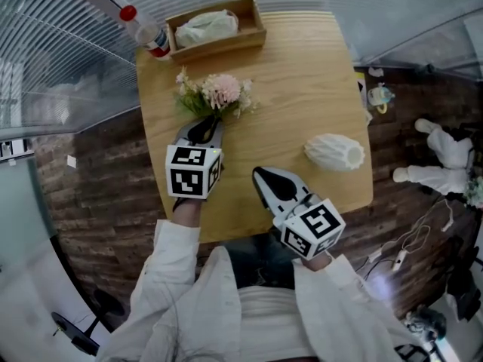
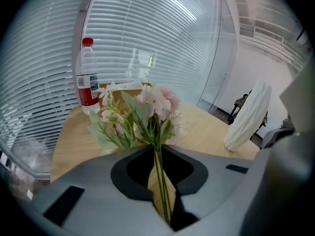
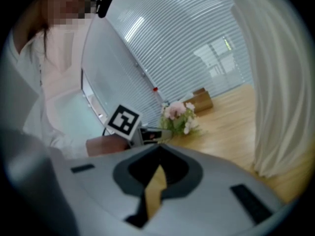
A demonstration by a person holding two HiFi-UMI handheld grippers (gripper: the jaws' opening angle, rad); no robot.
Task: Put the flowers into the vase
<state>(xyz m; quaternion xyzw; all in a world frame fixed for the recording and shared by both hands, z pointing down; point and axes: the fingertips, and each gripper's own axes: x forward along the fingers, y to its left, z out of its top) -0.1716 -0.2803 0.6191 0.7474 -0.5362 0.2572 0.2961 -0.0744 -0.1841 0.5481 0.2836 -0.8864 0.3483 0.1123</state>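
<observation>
Head view, with both gripper views. A wooden table (image 1: 302,89) fills the centre of the frame. The flowers (image 1: 219,90), a small pink and white bunch with green leaves, lie left of centre in the upper half of the table. Their lower stems are hidden beneath the left gripper (image 1: 205,127). In the left gripper view the thin green stems (image 2: 160,181) run straight up between the two jaws, which pinch them at the tips. The blooms (image 2: 152,102) stand just beyond. Whether the bunch is lifted or rests on the wood cannot be told.

The vase (image 1: 336,153), white and ribbed, lies on its side right of centre, well apart from the flowers and with its mouth toward the right edge. In the right gripper view it fills the right border (image 3: 275,82), cut off above and below.

The right gripper (image 1: 260,176) hangs over the near part of the table. Its own view shows the jaw tips pressed together with nothing between them, bare wood showing in the slot behind (image 3: 156,186).

At the top of the head view, a wooden tray (image 1: 256,21) holds a pale crumpled bundle (image 1: 207,27) of unclear kind. A red-capped bottle (image 1: 147,35) stands beside the tray, its label unreadable. On the floor at the right edge lie white shapes (image 1: 445,157), too small to identify
</observation>
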